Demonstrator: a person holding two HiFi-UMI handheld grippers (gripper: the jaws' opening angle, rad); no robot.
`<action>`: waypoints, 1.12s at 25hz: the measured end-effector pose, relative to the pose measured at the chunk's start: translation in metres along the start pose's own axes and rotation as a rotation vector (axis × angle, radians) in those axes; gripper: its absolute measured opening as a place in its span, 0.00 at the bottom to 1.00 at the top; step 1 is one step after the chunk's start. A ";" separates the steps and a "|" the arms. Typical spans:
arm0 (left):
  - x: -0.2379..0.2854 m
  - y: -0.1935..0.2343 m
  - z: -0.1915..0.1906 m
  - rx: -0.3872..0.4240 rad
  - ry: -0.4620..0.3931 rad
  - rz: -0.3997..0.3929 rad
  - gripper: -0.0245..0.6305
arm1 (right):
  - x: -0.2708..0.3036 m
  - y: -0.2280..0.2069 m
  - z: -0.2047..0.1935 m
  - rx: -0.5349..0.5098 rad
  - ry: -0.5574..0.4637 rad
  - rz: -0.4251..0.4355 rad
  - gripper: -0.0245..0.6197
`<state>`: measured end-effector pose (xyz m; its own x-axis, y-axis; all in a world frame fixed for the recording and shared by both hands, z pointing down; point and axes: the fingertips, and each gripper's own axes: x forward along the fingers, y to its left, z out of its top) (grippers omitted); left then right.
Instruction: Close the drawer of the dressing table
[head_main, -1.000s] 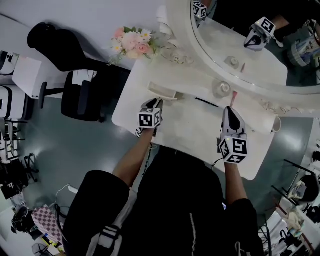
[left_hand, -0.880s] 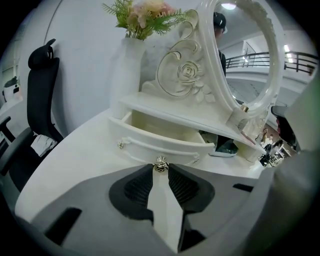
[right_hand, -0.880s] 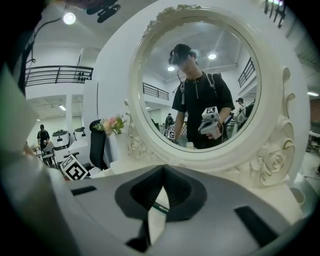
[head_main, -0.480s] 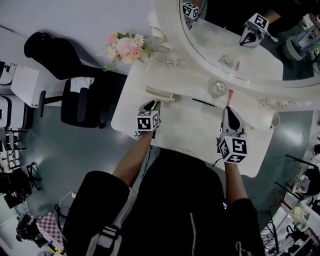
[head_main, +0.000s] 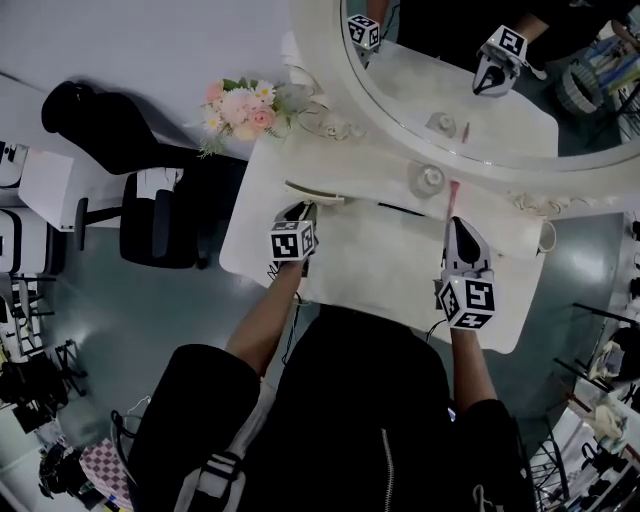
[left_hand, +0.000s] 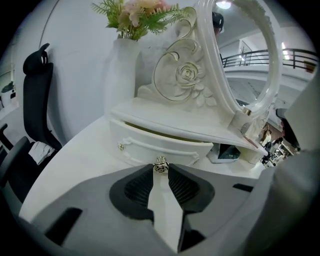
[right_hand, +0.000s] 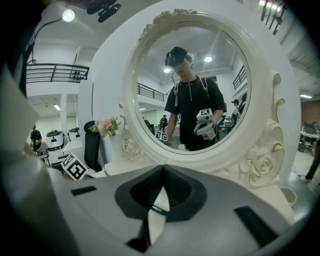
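Observation:
The white dressing table (head_main: 380, 262) carries a low shelf with a small drawer (left_hand: 160, 145) that stands slightly pulled out, a dark slit showing along its top. In the head view the drawer (head_main: 316, 193) sits just ahead of my left gripper (head_main: 303, 212). A small rose-shaped knob (left_hand: 160, 166) on the drawer front lies between the tips of my left gripper (left_hand: 160, 171), whose pads close on it. My right gripper (head_main: 455, 226) hovers over the right half of the tabletop, pointing at the mirror (right_hand: 187, 85); its jaws (right_hand: 161, 189) meet at the tips with nothing between them.
A round jar (head_main: 427, 180) and a thin pink stick (head_main: 453, 191) stand under the oval mirror (head_main: 450, 90). A flower bouquet (head_main: 237, 105) sits at the table's back left corner. A black office chair (head_main: 150, 205) stands left of the table. A white cup (head_main: 546, 238) hangs at the right edge.
The head view has drifted, so the table sits a little more to the left. Both grippers keep about the same places relative to the table and drawer.

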<state>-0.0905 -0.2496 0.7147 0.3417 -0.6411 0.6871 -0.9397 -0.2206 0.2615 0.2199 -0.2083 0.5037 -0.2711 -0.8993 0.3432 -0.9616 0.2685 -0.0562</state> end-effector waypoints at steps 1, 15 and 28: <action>0.002 0.001 0.001 0.003 0.002 0.002 0.19 | 0.000 -0.001 0.000 0.001 0.001 -0.004 0.04; 0.023 0.001 0.016 0.011 0.013 -0.005 0.19 | -0.004 -0.019 -0.002 0.015 0.010 -0.049 0.04; 0.029 0.000 0.023 0.052 -0.001 0.003 0.23 | -0.004 -0.021 -0.004 0.026 0.003 -0.052 0.04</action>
<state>-0.0813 -0.2849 0.7189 0.3392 -0.6422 0.6874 -0.9401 -0.2567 0.2241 0.2416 -0.2089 0.5074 -0.2211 -0.9105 0.3495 -0.9751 0.2129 -0.0622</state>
